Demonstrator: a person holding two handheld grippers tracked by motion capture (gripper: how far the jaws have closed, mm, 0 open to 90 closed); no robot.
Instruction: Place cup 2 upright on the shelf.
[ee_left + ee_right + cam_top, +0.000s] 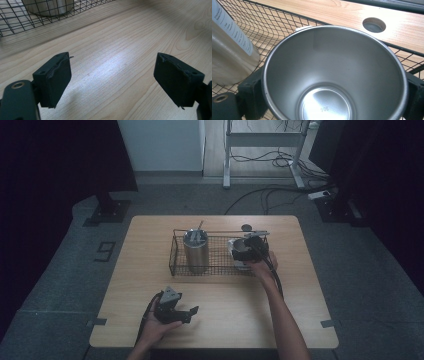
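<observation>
One steel cup (334,75) sits upright at the right end of the wire basket (176,256), with the right gripper (246,251) jaws clamped on its sides. A taller steel tumbler (195,249) stands at the basket's left. The left gripper (186,312) rests on the near tabletop (230,320), jaws wide and empty. The step looks like gripping the cup; next, a straight lift clear of the basket rim.

Grey carpet floor (60,285), white wall (160,145), desk frame (260,150) (cables beneath), dim light.
</observation>
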